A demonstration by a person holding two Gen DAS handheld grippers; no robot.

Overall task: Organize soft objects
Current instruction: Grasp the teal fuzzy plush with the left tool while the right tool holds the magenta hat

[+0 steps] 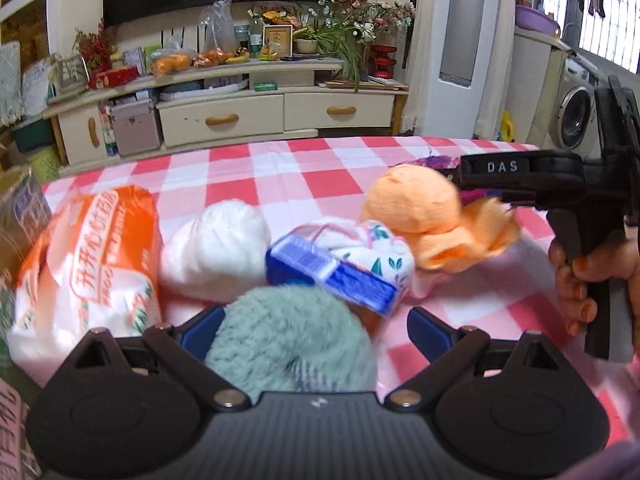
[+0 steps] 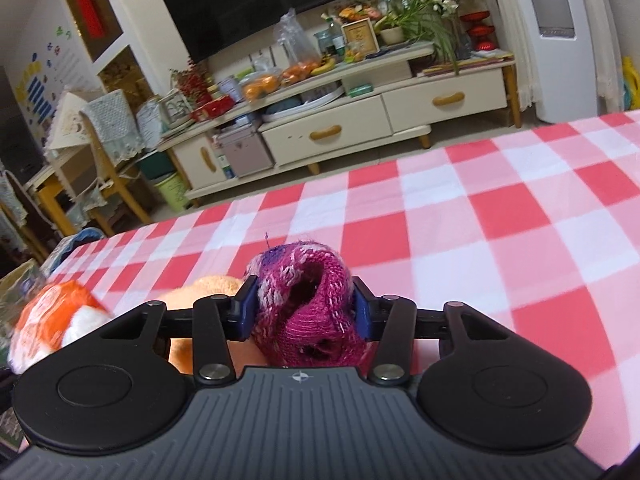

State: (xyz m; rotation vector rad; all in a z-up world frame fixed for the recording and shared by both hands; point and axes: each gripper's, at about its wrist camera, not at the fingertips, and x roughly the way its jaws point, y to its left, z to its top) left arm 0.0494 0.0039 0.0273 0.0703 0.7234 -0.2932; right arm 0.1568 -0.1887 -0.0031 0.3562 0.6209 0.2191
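In the left wrist view, my left gripper (image 1: 314,328) stands open around a teal fuzzy ball (image 1: 288,344); the ball lies against the left pad and apart from the right one. Beyond it are a blue tissue packet (image 1: 332,276), a white floral cloth (image 1: 376,244), a white fluffy ball (image 1: 216,244) and an orange plush cloth (image 1: 424,212). My right gripper (image 2: 304,308) is shut on a magenta and purple knitted roll (image 2: 312,320), with both blue pads pressing its sides. A hand (image 1: 592,280) holds that gripper at the right.
A red and white checked cloth covers the table (image 2: 500,220). An orange and white plastic package (image 1: 88,264) lies at the left, with a box (image 1: 16,216) beside it at the table's edge. A TV cabinet (image 1: 240,116) stands beyond the far edge.
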